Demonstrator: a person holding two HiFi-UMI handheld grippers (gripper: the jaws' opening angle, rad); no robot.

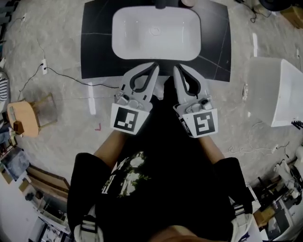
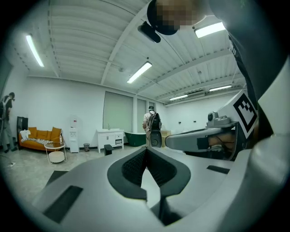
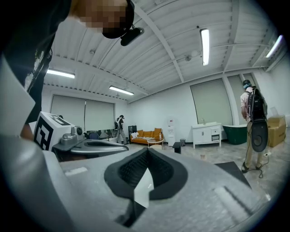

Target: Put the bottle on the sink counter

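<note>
- Forearms (image 1: pixel 106 149) reach forward from a black printed T-shirt (image 1: pixel 156 189) at the bottom of the head view.
- Past them I see the left gripper (image 1: pixel 155 64) and the right gripper (image 1: pixel 176 67) side by side, near each other but apart, tips toward the sink.
- Each gripper view looks along jaws pressed together at the tip with nothing between them, so both are closed and empty.
- Just beyond the tips lies the sink counter (image 1: pixel 97 47), a black top with a white basin (image 1: pixel 118 28) set in it.
- At the counter's far edge a dark tap (image 1: pixel 162 4) and a pale rounded thing (image 1: pixel 189 2) are cut off by the frame; I cannot tell whether that thing is the bottle, and no other view shows one.
- A wooden stool (image 1: pixel 23 118) stands well to the left on the grey floor (image 1: pixel 47 42), and a white boxy fixture (image 1: pixel 279 90) to the right.
- Far across the room, the left gripper view shows an orange sofa (image 2: pixel 43 136), a white vanity cabinet (image 2: pixel 110 138) and a person with a backpack (image 2: pixel 152 124).
</note>
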